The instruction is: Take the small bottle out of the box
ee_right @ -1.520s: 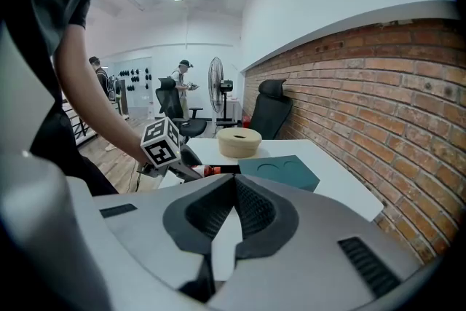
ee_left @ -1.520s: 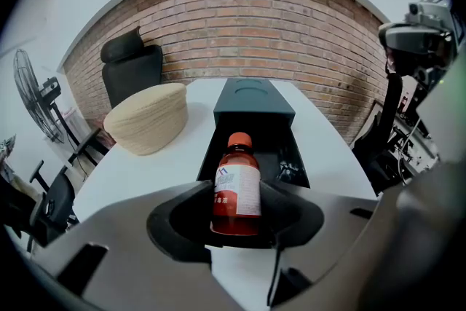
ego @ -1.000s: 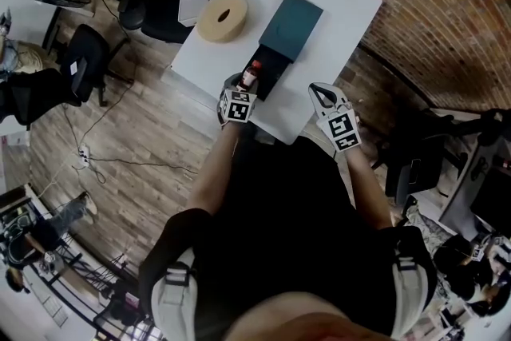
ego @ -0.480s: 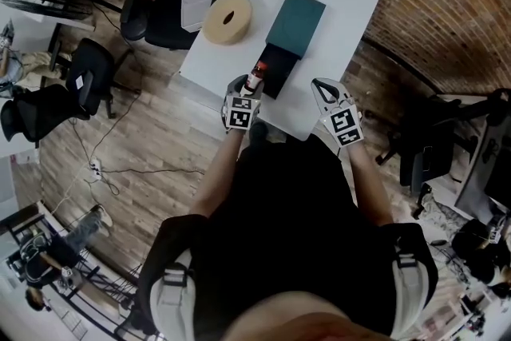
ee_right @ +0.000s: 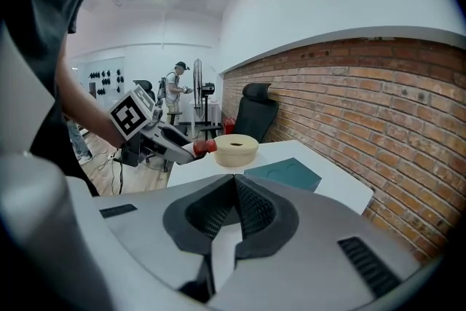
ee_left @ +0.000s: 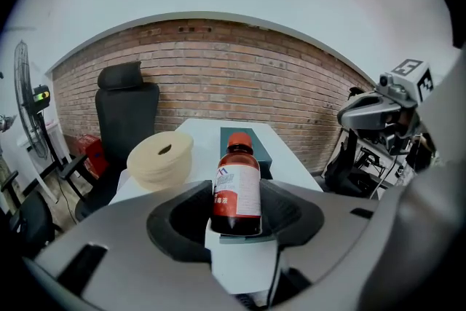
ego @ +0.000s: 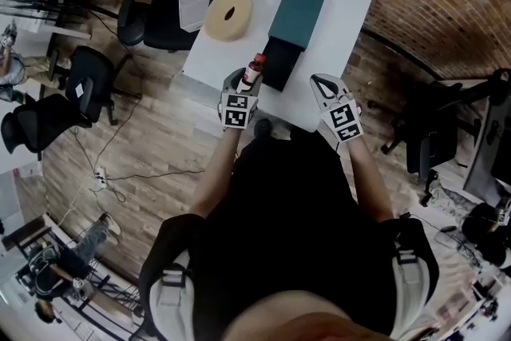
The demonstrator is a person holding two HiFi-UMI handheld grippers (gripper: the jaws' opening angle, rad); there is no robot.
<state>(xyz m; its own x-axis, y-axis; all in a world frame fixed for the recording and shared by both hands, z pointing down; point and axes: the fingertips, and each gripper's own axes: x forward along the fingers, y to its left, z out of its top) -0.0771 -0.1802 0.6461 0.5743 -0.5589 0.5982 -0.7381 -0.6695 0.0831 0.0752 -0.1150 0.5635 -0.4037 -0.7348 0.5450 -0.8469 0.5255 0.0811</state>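
A small brown bottle [ego: 253, 73] with a red cap and a white label stands upright between the jaws of my left gripper [ego: 244, 84], just left of the box. In the left gripper view the bottle [ee_left: 237, 186] fills the middle, and the left gripper [ee_left: 237, 221] is shut on its lower part. The box is a teal case [ego: 296, 15] with a black inner tray [ego: 279, 64] slid out toward me. My right gripper [ego: 321, 85] hovers at the near table edge to the right of the tray. In the right gripper view its jaws [ee_right: 234, 209] are shut on nothing.
The white table [ego: 343, 4] also carries a cream tape roll [ego: 228, 15] at the left of the box. A black office chair [ego: 156, 16] stands beside the table's left edge, and a brick wall lies beyond its far side. A person stands far off in the room [ee_right: 175, 95].
My left gripper has carried the bottle a little leftward, off the black tray's edge. The right gripper has stayed at the near table edge.
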